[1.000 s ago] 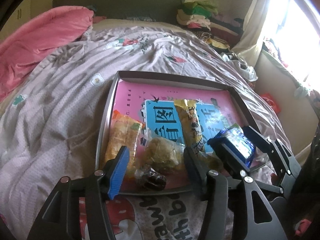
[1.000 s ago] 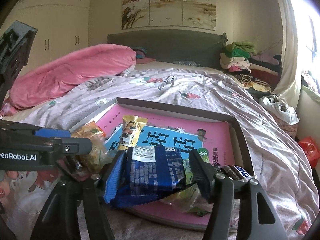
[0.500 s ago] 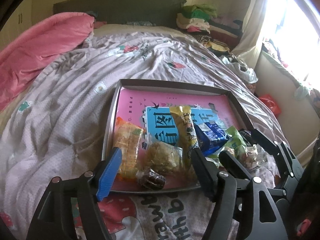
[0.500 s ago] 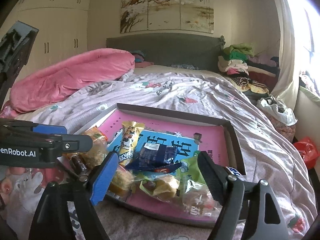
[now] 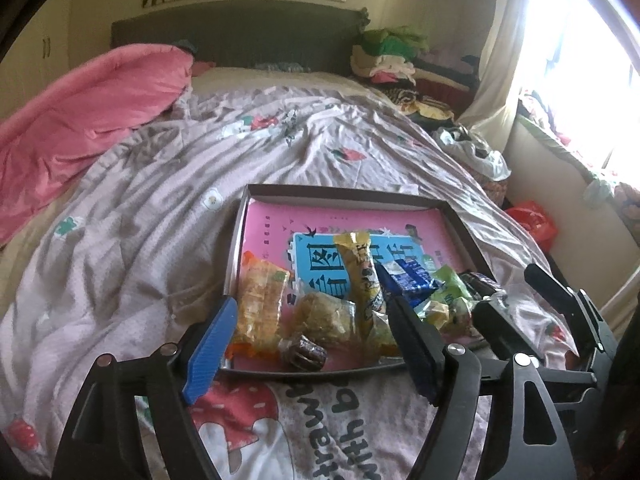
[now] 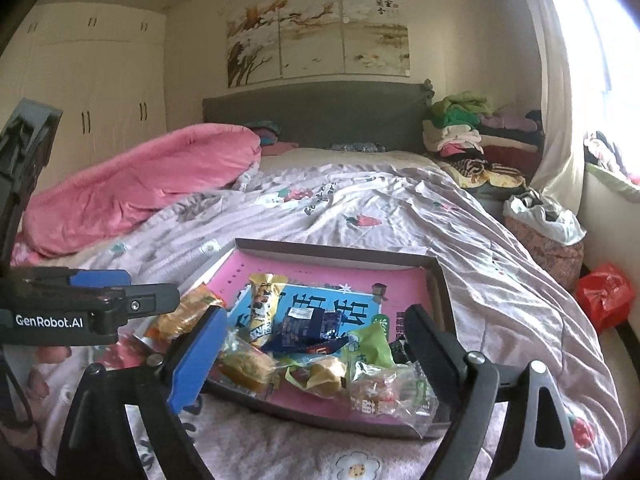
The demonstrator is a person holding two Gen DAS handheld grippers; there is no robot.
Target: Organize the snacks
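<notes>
Left wrist: left claw opening, empty; right claw opening, empty above tray.

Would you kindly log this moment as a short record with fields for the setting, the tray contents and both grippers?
setting: shallow tray lying on a bed's quilt
contents: blue packet, tall yellow packet, orange packet, green packet, all inside the tray
left gripper: jaws opening, nothing held
right gripper: jaws opening, nothing held
</notes>
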